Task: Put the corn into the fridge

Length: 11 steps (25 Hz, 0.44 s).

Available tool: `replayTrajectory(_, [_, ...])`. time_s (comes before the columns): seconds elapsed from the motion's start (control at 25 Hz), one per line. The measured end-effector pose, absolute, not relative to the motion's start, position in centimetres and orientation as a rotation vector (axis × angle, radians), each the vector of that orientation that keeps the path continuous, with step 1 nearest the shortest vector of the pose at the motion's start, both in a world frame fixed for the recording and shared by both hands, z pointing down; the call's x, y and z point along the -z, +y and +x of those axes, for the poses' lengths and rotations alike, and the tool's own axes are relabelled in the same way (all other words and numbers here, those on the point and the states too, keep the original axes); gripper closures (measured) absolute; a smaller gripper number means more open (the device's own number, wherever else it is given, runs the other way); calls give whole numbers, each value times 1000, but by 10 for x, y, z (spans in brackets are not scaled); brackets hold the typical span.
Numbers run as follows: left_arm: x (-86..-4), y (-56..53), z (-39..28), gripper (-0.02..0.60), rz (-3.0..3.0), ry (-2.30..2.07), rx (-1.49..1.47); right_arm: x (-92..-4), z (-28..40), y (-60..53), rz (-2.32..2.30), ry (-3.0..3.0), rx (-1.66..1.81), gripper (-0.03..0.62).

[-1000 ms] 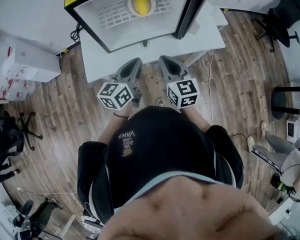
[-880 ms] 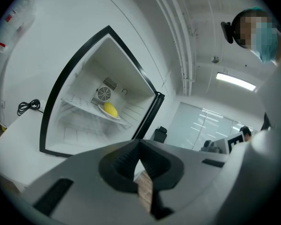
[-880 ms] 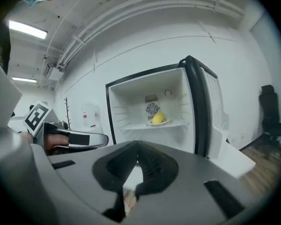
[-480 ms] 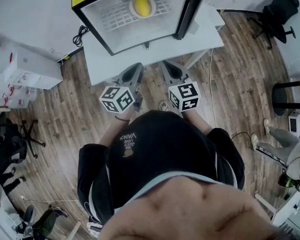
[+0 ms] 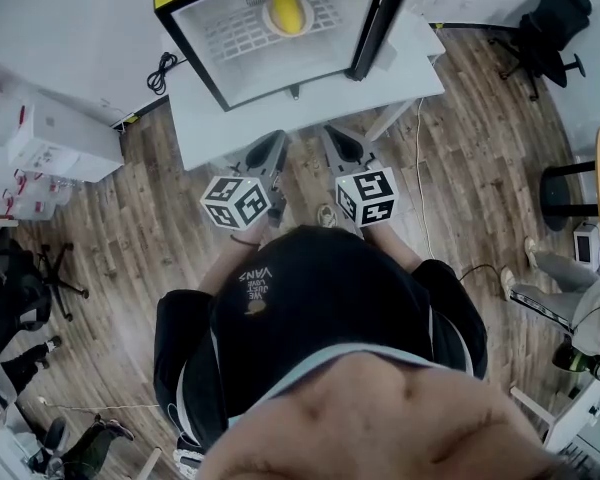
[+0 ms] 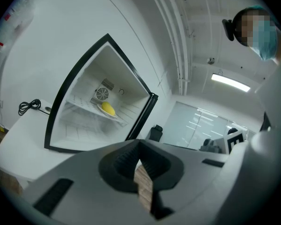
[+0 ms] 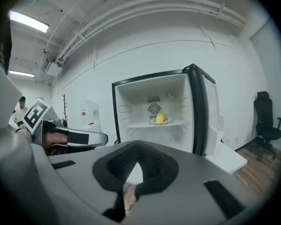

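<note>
Corn already in fridge, both grippers closed on nothing.

Lies yellow on a small white plate on the wire shelf inside, just in front of the round fan grille on the back wall. Fridge standing on a white table, door swung wide open at the right side. Left gripper and right gripper held side by side in front of the table edge, above wood floor, well apart from the fridge opening, tips pointing towards it. Jaws of both pressed together at the tips, only a thin slit of floor showing behind them, nothing gripped. Marker cubes facing up at the rear of each.
</note>
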<state>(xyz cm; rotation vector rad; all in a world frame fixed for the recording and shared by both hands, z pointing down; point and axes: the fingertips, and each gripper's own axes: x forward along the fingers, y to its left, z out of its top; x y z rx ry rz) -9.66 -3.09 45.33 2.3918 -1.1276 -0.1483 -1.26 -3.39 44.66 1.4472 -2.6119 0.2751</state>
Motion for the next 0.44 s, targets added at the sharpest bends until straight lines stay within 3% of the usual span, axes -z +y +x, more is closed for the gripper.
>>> replayTrajectory(0.44, [-451, -29, -97, 565, 2396, -1135, 168, -448, -11, -30, 1464, -2594, -262, 582])
